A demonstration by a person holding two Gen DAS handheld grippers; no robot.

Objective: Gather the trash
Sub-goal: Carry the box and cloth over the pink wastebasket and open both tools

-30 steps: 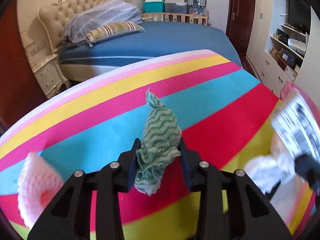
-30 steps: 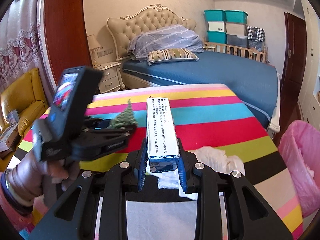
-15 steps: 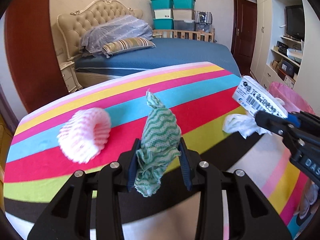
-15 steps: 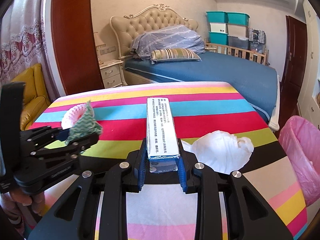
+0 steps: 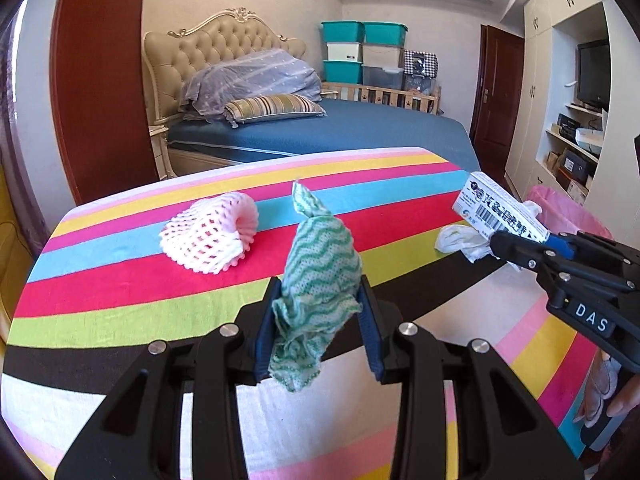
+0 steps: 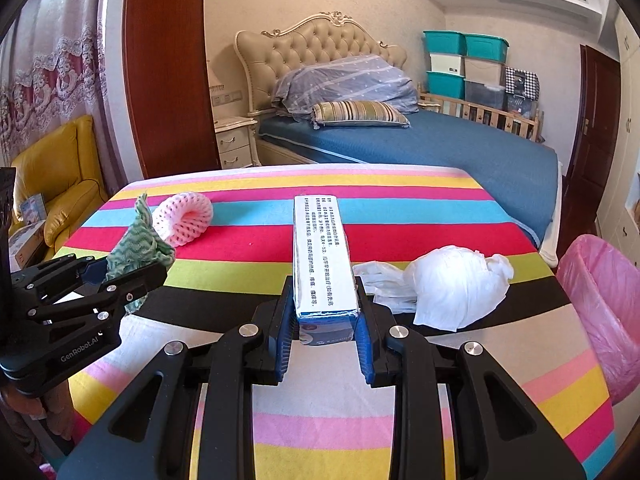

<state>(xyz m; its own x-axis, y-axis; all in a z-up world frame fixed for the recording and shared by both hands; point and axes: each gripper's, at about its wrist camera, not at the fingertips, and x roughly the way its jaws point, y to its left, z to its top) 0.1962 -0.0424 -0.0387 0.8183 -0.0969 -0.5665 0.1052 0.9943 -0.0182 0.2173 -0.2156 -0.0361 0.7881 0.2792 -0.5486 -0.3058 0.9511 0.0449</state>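
- Green wavy cloth [image 5: 318, 268] sits clamped in the left gripper [image 5: 318, 312]; the right gripper [image 6: 325, 320] is clamped on a printed carton [image 6: 322, 256], both lifted clear for binning.
- Pink-lined bin [image 6: 600, 300] stands past the counter's [image 6: 400, 240] right edge, path open; foam net [image 5: 212, 234] and white tissue wad [image 6: 460, 284] remain.

A blue bed [image 6: 420, 148] with 1 striped pillow [image 6: 360, 113], plus perhaps 6 stacked bins [image 5: 362, 54].
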